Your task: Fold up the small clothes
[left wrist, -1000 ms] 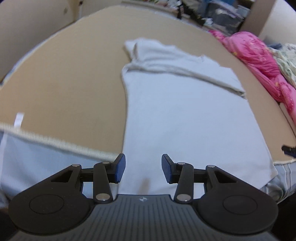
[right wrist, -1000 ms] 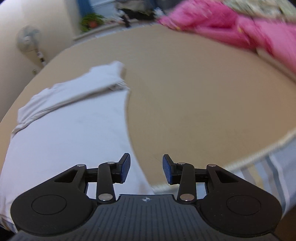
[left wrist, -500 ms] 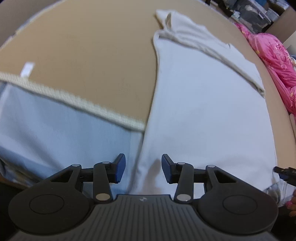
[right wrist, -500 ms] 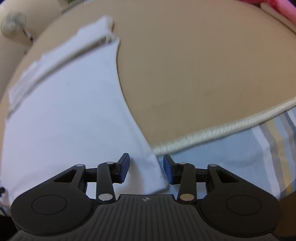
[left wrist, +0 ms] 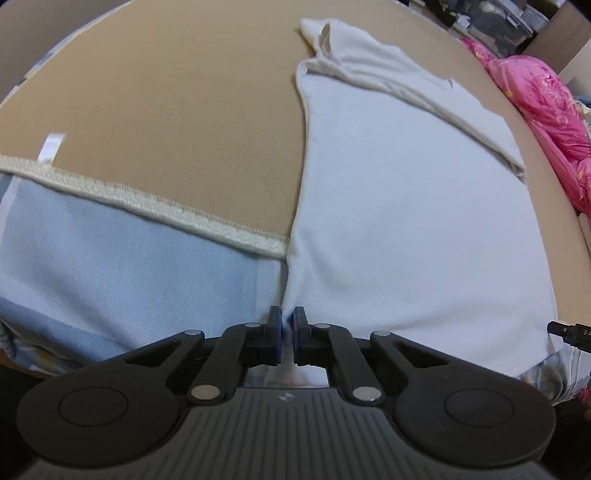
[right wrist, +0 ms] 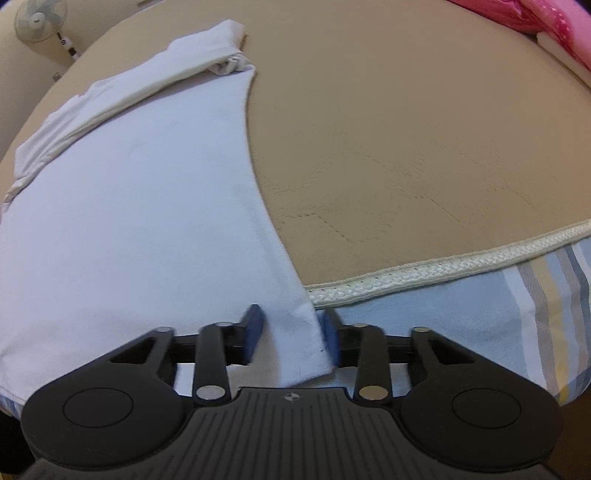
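A white garment [left wrist: 406,206] lies flat on a tan mattress [left wrist: 177,118], its far end folded over, its near hem hanging over the mattress edge. My left gripper [left wrist: 287,325] is shut on the garment's near left hem corner. In the right wrist view the same garment [right wrist: 140,206] fills the left side. My right gripper [right wrist: 291,334] is open, with the near right hem corner lying between its fingers [right wrist: 253,326]. The right gripper's tip also shows in the left wrist view [left wrist: 569,330].
A cream piped edge [right wrist: 443,269] runs along the mattress front, with a blue striped sheet [right wrist: 517,317] below it. A pink quilt [left wrist: 543,110] lies at the far right. A standing fan [right wrist: 37,18] is at the back left.
Both grippers moved down and forward to the garment's near hem. The left gripper closed on the left corner. The right gripper stayed open and now straddles the right corner.
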A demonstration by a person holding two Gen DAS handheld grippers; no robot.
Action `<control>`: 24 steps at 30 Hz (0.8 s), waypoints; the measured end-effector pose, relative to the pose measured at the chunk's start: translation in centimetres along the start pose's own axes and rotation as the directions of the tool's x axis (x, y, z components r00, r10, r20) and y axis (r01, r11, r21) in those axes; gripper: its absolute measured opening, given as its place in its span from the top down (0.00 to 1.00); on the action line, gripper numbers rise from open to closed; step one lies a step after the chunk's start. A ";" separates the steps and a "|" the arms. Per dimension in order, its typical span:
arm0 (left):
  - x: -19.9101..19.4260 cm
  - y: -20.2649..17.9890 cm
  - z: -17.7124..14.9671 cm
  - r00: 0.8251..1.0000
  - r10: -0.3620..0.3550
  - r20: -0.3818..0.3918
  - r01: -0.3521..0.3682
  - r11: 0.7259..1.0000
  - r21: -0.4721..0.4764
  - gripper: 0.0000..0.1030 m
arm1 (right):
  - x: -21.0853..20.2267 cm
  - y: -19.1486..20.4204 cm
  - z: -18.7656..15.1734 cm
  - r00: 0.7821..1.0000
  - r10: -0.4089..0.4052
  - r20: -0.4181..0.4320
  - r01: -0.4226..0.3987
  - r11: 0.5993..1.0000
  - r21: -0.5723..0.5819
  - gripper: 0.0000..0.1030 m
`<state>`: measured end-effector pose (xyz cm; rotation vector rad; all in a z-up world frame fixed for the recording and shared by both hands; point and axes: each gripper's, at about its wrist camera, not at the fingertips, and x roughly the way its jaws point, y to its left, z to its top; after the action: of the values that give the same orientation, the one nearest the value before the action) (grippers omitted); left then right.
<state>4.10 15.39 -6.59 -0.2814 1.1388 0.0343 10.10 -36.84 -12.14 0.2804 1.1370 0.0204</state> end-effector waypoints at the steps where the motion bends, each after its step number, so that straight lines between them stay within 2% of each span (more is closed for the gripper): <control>1: -0.1 0.0 0.0 1.000 -0.005 0.000 0.005 1.000 -0.004 0.95 | -0.4 -0.2 -0.2 1.000 0.011 0.005 -0.011 1.000 -0.004 0.83; 2: -0.1 0.0 -0.1 1.000 -0.009 -0.005 0.009 1.000 -0.009 0.94 | -0.6 -0.1 -0.2 1.000 0.020 0.009 -0.020 1.000 -0.009 0.89; 4: -0.1 0.1 -0.2 1.000 -0.009 -0.023 0.009 1.000 -0.016 0.92 | -0.7 -0.1 -0.1 1.000 0.028 0.012 -0.028 0.999 -0.016 0.89; 5: 0.2 0.2 -0.1 0.999 -0.007 -0.037 0.006 1.000 -0.019 0.85 | -0.5 -0.1 -0.1 1.000 0.023 0.007 -0.023 1.000 -0.016 0.88; 7: 0.7 0.2 -0.1 0.998 -0.018 -0.057 0.017 0.999 -0.033 0.82 | -0.2 -0.3 0.0 1.000 0.020 -0.006 -0.020 1.000 -0.003 0.87; 10: 0.7 0.0 0.0 0.998 -0.016 -0.057 0.015 1.000 -0.026 0.82 | 0.3 0.0 0.2 1.000 0.017 -0.014 -0.017 1.000 -0.013 0.85; 13: 0.6 -0.1 0.0 0.999 -0.013 -0.042 0.012 1.000 -0.010 0.94 | 0.2 0.3 0.2 1.000 0.013 -0.008 -0.013 0.999 -0.029 0.86; 15: 0.3 -0.2 0.0 1.000 -0.006 -0.025 0.006 1.000 -0.001 0.95 | -0.2 0.2 0.2 1.000 0.022 0.009 -0.022 0.999 -0.024 0.93; 19: 0.3 -0.4 0.1 1.000 -0.008 -0.029 0.008 1.000 0.001 0.94 | -1.0 -0.2 0.4 0.998 0.046 0.052 -0.046 0.999 0.008 0.93; 24: 0.5 -0.3 0.1 0.999 -0.011 -0.043 0.010 1.000 -0.006 0.94 | 0.1 -0.1 0.2 1.000 0.029 0.001 -0.029 1.000 0.001 0.90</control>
<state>4.49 15.05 -6.93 -0.2941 1.1805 0.0221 10.34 -36.97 -12.13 0.2976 1.1316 0.0450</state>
